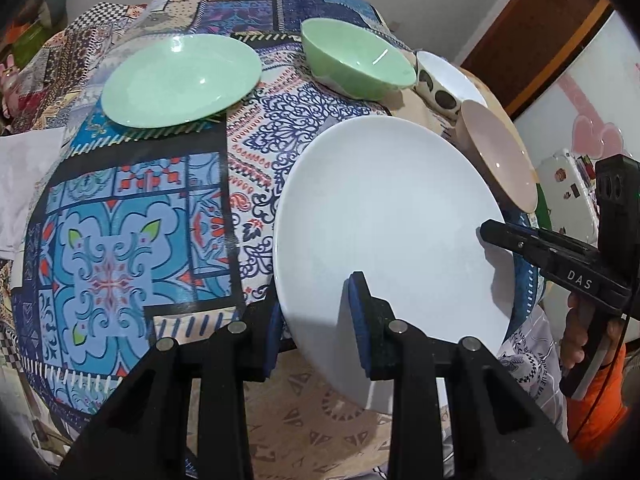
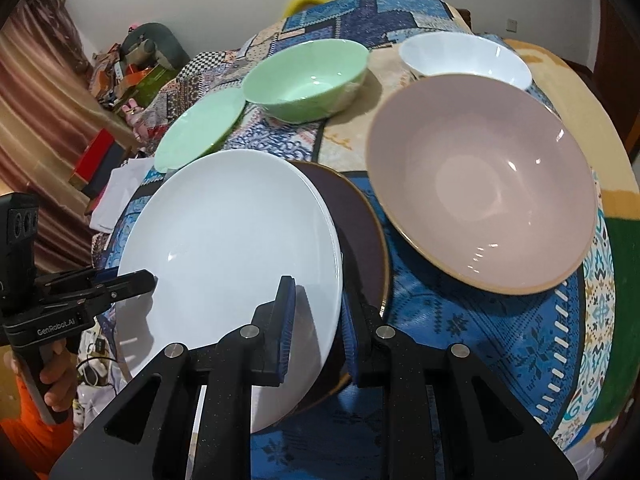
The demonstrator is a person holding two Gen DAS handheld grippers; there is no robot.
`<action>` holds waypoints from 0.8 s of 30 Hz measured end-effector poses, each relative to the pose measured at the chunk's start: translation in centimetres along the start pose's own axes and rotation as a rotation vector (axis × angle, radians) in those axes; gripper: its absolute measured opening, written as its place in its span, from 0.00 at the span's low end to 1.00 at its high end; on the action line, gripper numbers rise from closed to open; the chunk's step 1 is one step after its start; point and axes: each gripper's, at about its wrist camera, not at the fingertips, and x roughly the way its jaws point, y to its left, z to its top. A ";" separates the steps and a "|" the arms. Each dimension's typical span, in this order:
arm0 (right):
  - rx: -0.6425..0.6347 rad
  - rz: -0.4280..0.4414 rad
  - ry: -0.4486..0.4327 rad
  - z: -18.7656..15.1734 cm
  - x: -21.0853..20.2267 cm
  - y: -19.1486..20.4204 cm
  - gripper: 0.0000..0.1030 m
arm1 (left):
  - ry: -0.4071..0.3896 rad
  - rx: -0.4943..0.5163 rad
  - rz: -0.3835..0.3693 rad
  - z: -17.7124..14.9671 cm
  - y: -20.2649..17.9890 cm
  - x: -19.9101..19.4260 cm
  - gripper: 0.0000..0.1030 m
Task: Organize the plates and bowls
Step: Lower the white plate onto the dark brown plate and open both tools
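Bright, soft room light from above. Small shiny spots on the green bowl (image 2: 308, 80) and pink bowl (image 2: 480, 188). Gray shadow on the white plate (image 1: 384, 232) near the left gripper (image 1: 316, 316). Curved, bent edges with dark corners. Slightly blurry up close.

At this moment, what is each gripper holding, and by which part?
Both grip the white plate by its rim: the left gripper at the near-left edge, the right gripper at the opposite edge, above the dark brown plate.

Left hand-held gripper (image 1: 316, 316) and right hand-held gripper (image 2: 318, 328) each clamp opposite rims, jaws narrowly parted.
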 end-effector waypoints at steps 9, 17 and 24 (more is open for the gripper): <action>0.019 0.007 0.006 0.1 0.0 -1.0 0.19 | 0.029 -0.017 0.002 0.8 -0.1 1.6 0.32; 0.019 -0.004 -0.007 0.3 -0.1 -1.1 0.19 | 0.040 -0.019 0.021 1.7 0.0 2.8 0.34; 0.015 -0.025 -0.017 0.3 -0.7 -1.2 0.19 | 0.042 -0.003 0.043 2.5 -0.7 3.6 0.34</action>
